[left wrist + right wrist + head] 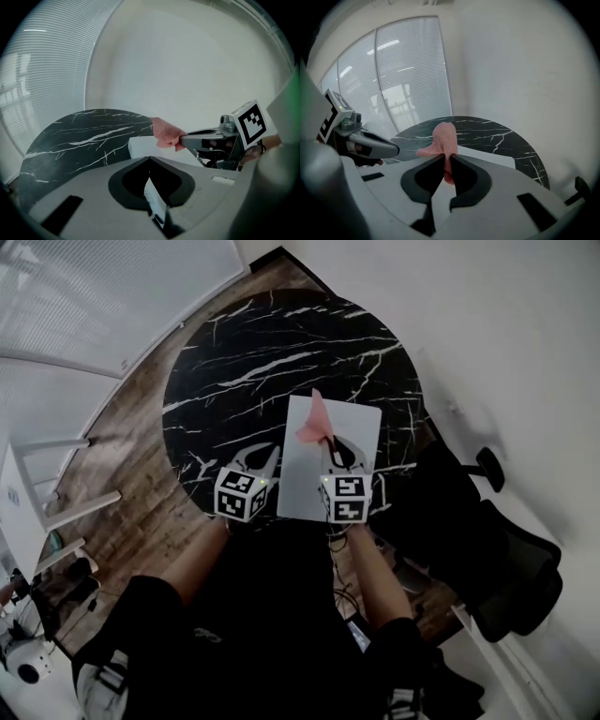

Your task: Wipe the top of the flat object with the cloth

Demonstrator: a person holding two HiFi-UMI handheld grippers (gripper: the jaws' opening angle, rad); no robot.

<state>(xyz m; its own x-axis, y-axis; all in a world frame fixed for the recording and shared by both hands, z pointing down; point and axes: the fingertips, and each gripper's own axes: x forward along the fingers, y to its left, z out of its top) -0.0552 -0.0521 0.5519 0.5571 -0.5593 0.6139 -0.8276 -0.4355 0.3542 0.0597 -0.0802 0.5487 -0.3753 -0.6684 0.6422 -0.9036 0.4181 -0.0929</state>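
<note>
A white flat board [354, 427] lies on the near right part of a round black marble table [244, 362]. A pink cloth [314, 422] stands up above the board with my right gripper [334, 448] shut on its lower end. In the right gripper view the cloth [443, 137] rises from between the closed jaws of that gripper [446, 157]. My left gripper [270, 457] hovers at the board's left edge, shut and holding nothing. The left gripper view shows its own joined tips [150, 158], the board [139, 147], and the cloth [165, 133] in the right gripper [186, 139].
A black office chair [511, 568] stands at the right of the table, by a white wall. Wood floor and white furniture [56, 502] lie to the left. Window blinds [408, 75] run behind the table.
</note>
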